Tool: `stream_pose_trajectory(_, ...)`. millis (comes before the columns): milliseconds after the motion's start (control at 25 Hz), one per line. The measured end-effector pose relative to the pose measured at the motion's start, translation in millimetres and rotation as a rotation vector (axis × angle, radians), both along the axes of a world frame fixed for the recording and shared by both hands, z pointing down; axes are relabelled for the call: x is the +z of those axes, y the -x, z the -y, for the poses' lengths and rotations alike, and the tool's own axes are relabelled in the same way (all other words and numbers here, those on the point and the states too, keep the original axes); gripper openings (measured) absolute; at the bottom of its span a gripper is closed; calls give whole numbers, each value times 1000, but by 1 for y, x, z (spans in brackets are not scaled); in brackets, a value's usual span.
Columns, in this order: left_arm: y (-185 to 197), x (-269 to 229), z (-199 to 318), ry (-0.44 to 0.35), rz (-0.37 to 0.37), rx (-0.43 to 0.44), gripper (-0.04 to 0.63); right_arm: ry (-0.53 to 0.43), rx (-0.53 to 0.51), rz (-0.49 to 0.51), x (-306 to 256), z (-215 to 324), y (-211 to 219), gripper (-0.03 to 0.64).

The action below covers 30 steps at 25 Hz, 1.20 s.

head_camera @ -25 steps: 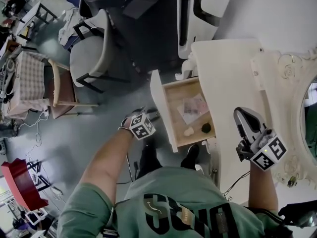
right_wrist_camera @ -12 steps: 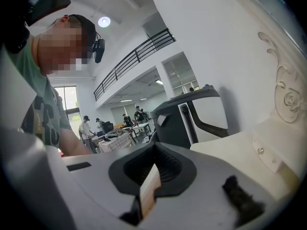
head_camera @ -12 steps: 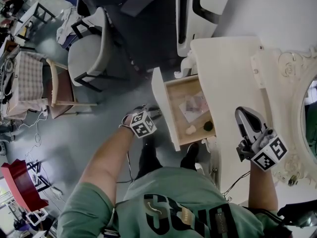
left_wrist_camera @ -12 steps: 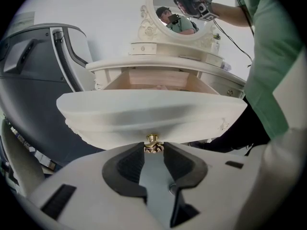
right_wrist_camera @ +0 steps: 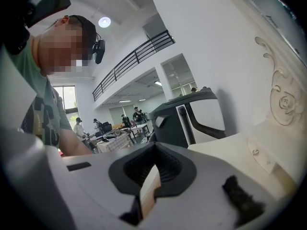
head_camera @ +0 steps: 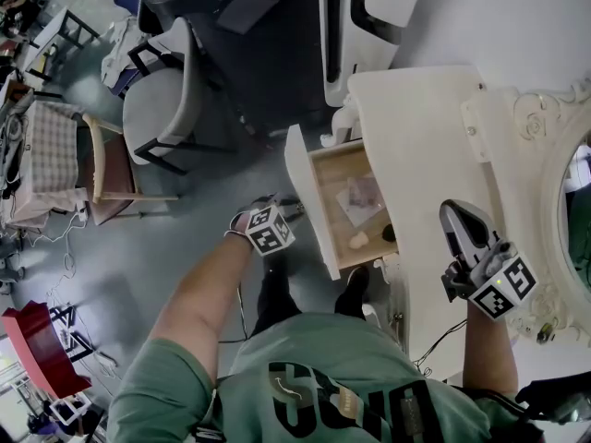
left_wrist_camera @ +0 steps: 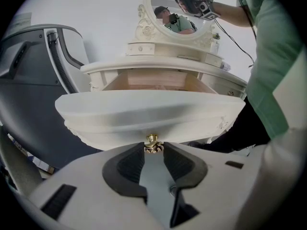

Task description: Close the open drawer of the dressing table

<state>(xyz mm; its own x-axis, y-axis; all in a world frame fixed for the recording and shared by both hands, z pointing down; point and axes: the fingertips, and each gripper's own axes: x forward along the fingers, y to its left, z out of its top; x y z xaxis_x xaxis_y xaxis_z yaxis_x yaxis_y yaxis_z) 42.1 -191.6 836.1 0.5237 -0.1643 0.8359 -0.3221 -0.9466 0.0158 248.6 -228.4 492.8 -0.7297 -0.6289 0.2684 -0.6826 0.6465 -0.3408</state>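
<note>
Left fingers [left_wrist_camera: 129, 166] part-closed on the brass knob [left_wrist_camera: 152, 145], low centre of the drawer [left_wrist_camera: 148, 111] front; right fingers [right_wrist_camera: 170, 169] nearly together, empty. Drawer stands half out of the counter [head_camera: 416, 137]. Judged light, stiff, free-sliding: push squarely at knob

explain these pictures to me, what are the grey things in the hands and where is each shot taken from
No robot here: a person holds a hand-held gripper in each hand. The head view looks down from their head; the other two cameras ride on the grippers. The left hand-held gripper has its jaws apart at the brass knob of the open drawer of the dressing table; whether it pinches the knob is unclear. The right hand-held gripper is over that table, open and empty. The drawer holds a few small items.
</note>
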Motion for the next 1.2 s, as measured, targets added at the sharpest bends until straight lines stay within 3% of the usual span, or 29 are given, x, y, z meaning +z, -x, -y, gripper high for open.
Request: stream_pose_trajectory(1200, -47, 0, 16, 1, -12, 40, 129, -1, 61, 10, 4, -10, -34, 11)
